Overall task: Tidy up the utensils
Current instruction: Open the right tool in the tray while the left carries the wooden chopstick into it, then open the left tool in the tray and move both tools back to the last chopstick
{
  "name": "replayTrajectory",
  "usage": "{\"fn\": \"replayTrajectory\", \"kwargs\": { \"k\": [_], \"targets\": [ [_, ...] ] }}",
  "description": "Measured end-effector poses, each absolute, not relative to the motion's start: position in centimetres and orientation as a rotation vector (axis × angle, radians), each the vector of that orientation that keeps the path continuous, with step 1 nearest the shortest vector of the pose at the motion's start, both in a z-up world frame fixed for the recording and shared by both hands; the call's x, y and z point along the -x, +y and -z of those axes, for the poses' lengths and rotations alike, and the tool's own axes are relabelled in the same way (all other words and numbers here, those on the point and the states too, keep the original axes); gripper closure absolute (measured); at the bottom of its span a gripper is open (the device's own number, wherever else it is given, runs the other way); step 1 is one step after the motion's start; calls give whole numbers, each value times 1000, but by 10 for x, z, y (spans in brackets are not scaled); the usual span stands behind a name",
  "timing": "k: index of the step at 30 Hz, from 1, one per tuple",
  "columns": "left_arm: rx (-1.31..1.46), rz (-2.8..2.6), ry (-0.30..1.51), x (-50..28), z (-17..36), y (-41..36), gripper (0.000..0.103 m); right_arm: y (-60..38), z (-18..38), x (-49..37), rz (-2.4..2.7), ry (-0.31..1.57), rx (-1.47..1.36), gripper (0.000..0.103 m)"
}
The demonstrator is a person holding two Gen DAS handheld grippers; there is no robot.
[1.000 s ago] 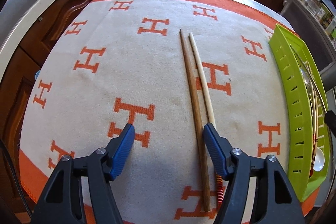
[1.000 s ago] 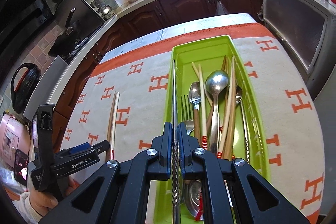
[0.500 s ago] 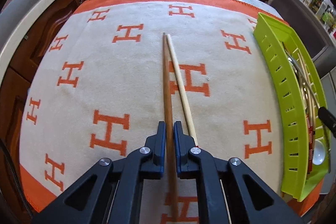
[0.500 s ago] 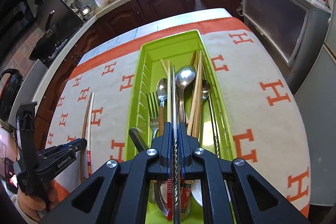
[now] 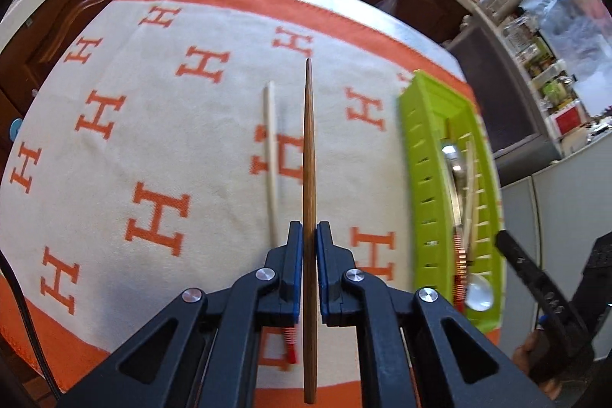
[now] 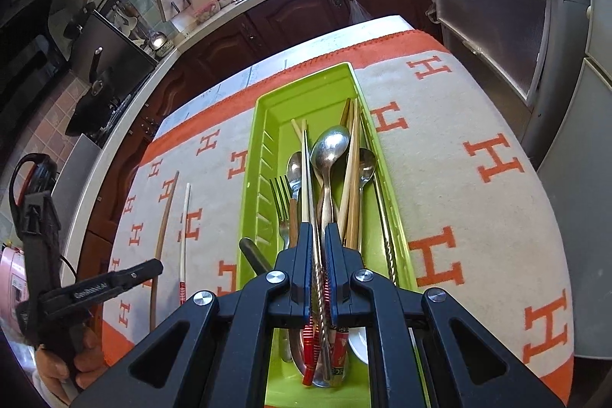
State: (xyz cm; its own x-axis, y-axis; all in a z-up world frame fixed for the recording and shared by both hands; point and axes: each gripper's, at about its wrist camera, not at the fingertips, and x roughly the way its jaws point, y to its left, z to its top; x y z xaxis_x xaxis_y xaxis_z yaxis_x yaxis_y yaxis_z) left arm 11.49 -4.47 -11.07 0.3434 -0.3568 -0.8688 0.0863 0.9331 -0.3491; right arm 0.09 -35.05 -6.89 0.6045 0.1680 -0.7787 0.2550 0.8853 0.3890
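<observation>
My left gripper (image 5: pixel 310 239) is shut on a brown wooden chopstick (image 5: pixel 309 148) and holds it lifted above the cloth. A pale chopstick (image 5: pixel 271 155) with a red-striped end lies on the cloth just left of it. The green utensil tray (image 5: pixel 417 178) is to the right. In the right wrist view my right gripper (image 6: pixel 316 236) is shut on a twisted metal chopstick (image 6: pixel 318 278) low over the green tray (image 6: pixel 264 155), which holds spoons (image 6: pixel 331 148), a fork (image 6: pixel 281 194) and several chopsticks. The left gripper (image 6: pixel 114 282) and both loose chopsticks show at the left.
A cream cloth with orange H marks (image 5: pixel 160 125) covers the table. Dark wooden cabinets (image 6: pixel 290 18) and a counter with a sink run behind. A grey cabinet (image 6: pixel 493 14) stands to the right of the table. The right gripper's edge (image 5: pixel 535 285) shows beside the tray.
My left gripper closed on the brown chopstick and lifted it off the cloth, shifting right. My right gripper lowered the metal chopstick further into the tray.
</observation>
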Motion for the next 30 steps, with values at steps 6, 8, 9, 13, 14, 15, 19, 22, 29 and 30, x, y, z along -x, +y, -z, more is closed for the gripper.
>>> {"fn": "replayTrajectory", "kwargs": {
  "k": [6, 8, 9, 13, 14, 15, 19, 22, 29, 30],
  "targets": [
    [264, 442, 1163, -114, 80, -91, 99, -358, 63, 9, 65, 906, -516, 96],
    [254, 488, 1168, -115, 76, -112, 99, -361, 61, 12, 72, 899, -521, 96],
    [245, 515, 1176, -117, 76, -127, 99, -362, 60, 15, 76, 896, -523, 96],
    [211, 547, 1234, -125, 91, -165, 98, -368, 57, 22, 96, 889, -535, 96],
    [194, 541, 1255, -126, 97, -174, 98, -370, 56, 24, 100, 886, -539, 96],
    [184, 540, 1263, -126, 102, -179, 98, -371, 55, 25, 104, 885, -541, 96],
    [121, 540, 1257, -119, 107, -183, 93, -372, 52, 31, 112, 877, -536, 96],
    [90, 519, 1226, -114, 103, -171, 85, -370, 52, 30, 109, 884, -535, 96],
    [53, 422, 1184, -107, 97, -114, 81, -346, 53, 24, 48, 911, -506, 96],
    [47, 409, 1176, -106, 96, -108, 81, -342, 53, 23, 38, 915, -501, 96]
  ]
}}
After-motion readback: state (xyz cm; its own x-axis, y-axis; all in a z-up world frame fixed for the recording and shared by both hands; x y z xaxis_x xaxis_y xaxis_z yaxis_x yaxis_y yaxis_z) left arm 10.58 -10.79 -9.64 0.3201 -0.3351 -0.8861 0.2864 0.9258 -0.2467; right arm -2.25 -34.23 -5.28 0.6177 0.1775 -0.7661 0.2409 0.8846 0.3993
